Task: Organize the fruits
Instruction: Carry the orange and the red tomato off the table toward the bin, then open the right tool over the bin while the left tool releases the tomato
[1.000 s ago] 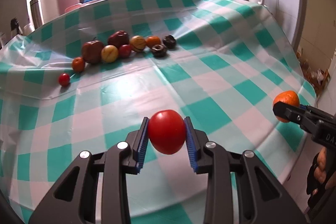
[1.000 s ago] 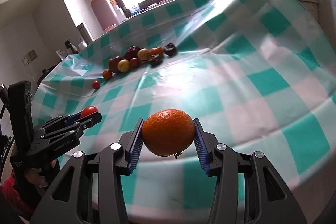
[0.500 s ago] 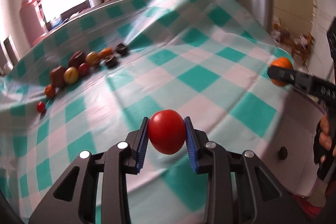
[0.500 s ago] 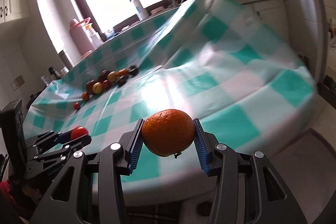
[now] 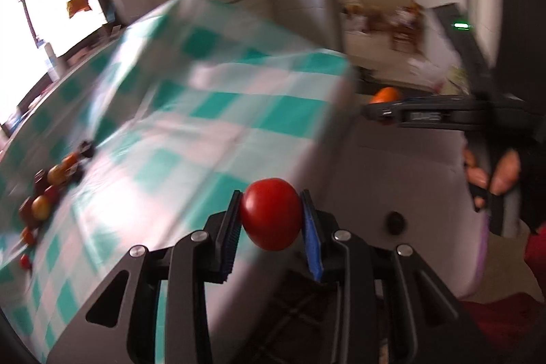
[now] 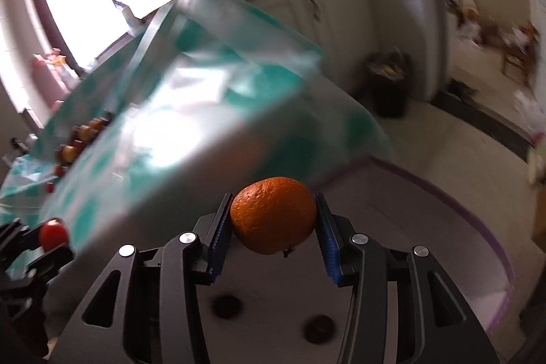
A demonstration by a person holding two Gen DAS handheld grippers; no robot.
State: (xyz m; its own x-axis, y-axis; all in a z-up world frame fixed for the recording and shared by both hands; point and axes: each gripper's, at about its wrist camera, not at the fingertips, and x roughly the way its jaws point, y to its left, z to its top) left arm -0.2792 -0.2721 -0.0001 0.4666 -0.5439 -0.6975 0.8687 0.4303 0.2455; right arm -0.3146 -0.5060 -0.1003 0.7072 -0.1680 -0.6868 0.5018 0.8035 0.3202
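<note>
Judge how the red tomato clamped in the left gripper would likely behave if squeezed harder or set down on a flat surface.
The tomato looks smooth and glossy, so it could slip between the left gripper's ribbed pads. Its skin appears thin and taut, so a harder squeeze would probably bruise or split it. It is nearly round, so it would likely roll when set down.

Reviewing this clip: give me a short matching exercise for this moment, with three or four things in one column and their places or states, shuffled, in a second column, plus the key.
Things:
1. tomato
2. orange
3. row of fruit
4. tablecloth

Places or states:
A. lying on the table
B. teal and white checks
C. clamped in the left gripper
D. clamped in the right gripper

Pairs: 1-C, 2-D, 3-A, 4-B
</note>
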